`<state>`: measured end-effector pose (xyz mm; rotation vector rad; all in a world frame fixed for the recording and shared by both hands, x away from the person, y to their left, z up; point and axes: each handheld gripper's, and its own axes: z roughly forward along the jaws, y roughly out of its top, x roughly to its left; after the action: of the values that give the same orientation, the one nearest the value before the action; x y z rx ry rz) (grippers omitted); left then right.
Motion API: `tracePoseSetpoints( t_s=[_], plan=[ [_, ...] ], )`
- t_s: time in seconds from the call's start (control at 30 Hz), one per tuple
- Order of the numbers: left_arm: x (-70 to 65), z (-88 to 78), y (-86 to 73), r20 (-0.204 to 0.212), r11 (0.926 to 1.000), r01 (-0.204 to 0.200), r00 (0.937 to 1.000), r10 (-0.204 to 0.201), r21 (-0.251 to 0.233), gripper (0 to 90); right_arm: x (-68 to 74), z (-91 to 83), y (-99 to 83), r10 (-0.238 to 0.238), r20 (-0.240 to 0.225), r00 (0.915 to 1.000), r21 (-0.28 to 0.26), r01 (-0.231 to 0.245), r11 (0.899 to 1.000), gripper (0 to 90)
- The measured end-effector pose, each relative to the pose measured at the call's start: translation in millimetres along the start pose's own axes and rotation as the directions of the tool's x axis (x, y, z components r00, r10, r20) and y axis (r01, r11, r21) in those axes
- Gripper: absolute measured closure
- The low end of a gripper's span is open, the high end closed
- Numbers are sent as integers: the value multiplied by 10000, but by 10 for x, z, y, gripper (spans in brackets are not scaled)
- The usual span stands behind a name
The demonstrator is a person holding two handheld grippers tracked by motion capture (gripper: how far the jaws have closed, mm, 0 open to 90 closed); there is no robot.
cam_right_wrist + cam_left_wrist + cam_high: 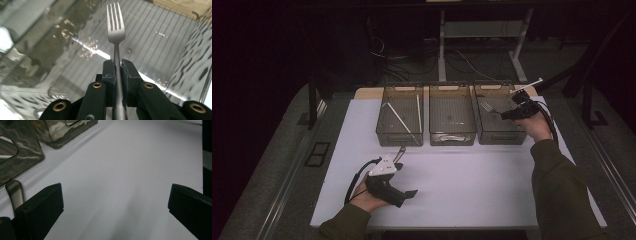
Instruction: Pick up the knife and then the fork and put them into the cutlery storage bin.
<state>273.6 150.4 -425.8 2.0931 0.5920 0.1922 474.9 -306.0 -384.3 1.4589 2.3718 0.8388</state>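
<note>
At upper right of the high view, right gripper (510, 114) pinches a fork (487, 107) by its handle, tines over the right bin (499, 135). Lower left, left gripper (404, 175) rests on the table (472, 180), jaws spread wide, a utensil (399, 152) just beside it.

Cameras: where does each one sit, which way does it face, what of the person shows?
High view: above the person's side, looking forward and down on the white mat and three bins; both forearms and hands show.
Left gripper view: on the left gripper, looking along its open jaws across the mat.
Right gripper view: on the right gripper, aimed into the right bin, jaws shut on a fork.
Shared: high and right gripper views both show the fork.
</note>
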Motion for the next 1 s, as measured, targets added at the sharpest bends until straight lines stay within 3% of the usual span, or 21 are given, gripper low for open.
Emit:
tracePoseSetpoints(
  t_s=[0.13,0.3,0.4,0.5,0.6,0.87,1.0],
  plan=[
    [5,-2,-4,21,10000,-8,10000,8,54,0,-13,40,-22,-58,106,9999,160,56,9999,797],
    [1,-3,-3,13,10000,2,10000,-2,35,0,-41,-18,-24,106,81,9999,-400,-103,9991,695],
    [1,-7,-3,-12,10000,32,10000,-32,24,0,-55,-79,-33,272,-163,9995,-701,-282,9971,613],
    [1,-8,-6,-20,10000,88,10000,-88,-14,0,-64,-178,-74,343,-508,9981,-1352,-409,9900,521],
    [1,-6,-6,-40,9999,118,9999,-118,-18,0,-49,-283,-143,377,-601,9975,-1681,-473,9846,426],
    [1,-6,-3,-145,9999,136,9998,-136,42,0,119,-584,-393,-424,-520,9977,-2617,274,9648,326],
    [2,-7,-3,-211,9997,210,9996,-208,112,0,254,-726,-543,-769,-808,9938,-2993,493,9529,319]
  ],
)
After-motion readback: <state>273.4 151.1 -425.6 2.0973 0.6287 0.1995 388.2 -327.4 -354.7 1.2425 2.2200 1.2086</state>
